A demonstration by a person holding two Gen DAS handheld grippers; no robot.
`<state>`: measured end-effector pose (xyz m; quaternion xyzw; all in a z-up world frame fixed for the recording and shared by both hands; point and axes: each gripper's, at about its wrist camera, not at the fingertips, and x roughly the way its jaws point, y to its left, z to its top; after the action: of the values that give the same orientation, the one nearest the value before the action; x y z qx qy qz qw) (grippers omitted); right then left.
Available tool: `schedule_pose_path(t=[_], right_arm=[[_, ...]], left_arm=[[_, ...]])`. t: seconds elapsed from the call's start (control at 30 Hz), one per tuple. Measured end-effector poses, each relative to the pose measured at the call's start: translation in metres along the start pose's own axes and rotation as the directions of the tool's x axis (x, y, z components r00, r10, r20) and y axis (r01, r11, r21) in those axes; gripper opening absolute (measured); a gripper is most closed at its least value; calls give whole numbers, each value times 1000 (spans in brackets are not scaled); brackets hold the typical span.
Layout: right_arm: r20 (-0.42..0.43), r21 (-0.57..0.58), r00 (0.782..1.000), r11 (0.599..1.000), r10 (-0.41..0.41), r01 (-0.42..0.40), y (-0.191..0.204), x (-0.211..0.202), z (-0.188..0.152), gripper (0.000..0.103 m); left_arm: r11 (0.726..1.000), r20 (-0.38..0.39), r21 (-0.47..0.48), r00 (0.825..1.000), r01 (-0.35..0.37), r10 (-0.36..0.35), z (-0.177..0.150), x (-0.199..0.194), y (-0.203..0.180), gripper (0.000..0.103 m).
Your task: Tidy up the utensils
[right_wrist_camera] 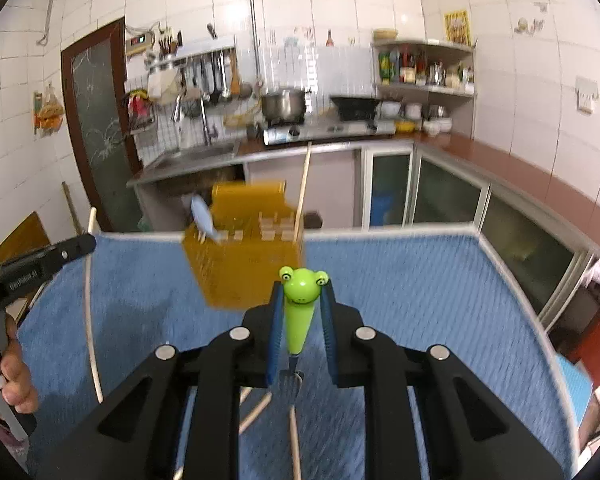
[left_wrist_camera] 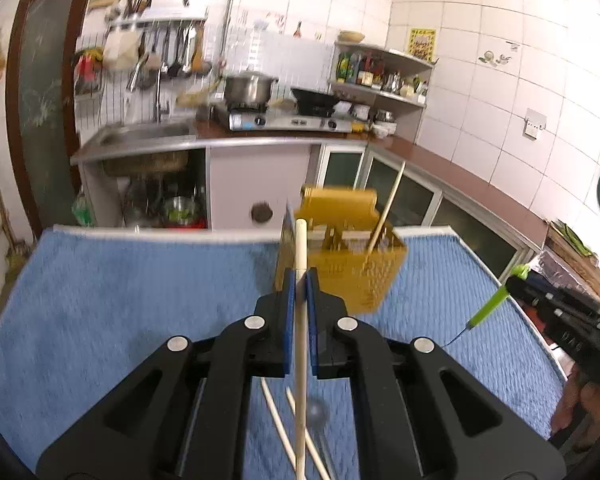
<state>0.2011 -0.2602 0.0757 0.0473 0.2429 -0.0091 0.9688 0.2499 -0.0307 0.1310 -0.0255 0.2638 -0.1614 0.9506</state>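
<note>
Left gripper (left_wrist_camera: 300,280) is clamping a pale chopstick (left_wrist_camera: 301,248) between closed pads; right gripper (right_wrist_camera: 302,300) is gripping the frog-handled fork (right_wrist_camera: 300,304), tines pointing back toward the camera. Loose chopsticks (left_wrist_camera: 280,420) are lying below on the blue towel (left_wrist_camera: 120,300). Both utensils are being carried toward the yellow caddy (left_wrist_camera: 348,264) beyond, which is already holding one chopstick. Next: align each over a compartment, then release.
</note>
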Motion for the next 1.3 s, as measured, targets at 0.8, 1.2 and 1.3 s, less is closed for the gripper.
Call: schedule_pose_path(t=[0.8,1.2,1.3], right_arm=[[127,-44,992,999,15,-10,19,75,152,19],[40,-48,999,999,25,-23,20,140,119,19],[30,-55,999,998,38,-36,24,149,109,19]], left_arm=[[999,322,32,947,-17,6,149,114,-32,5],[999,213,36,977,-6,-2,96,181,-9,5],[999,210,46,978,-23,12,80,180,-8,5]])
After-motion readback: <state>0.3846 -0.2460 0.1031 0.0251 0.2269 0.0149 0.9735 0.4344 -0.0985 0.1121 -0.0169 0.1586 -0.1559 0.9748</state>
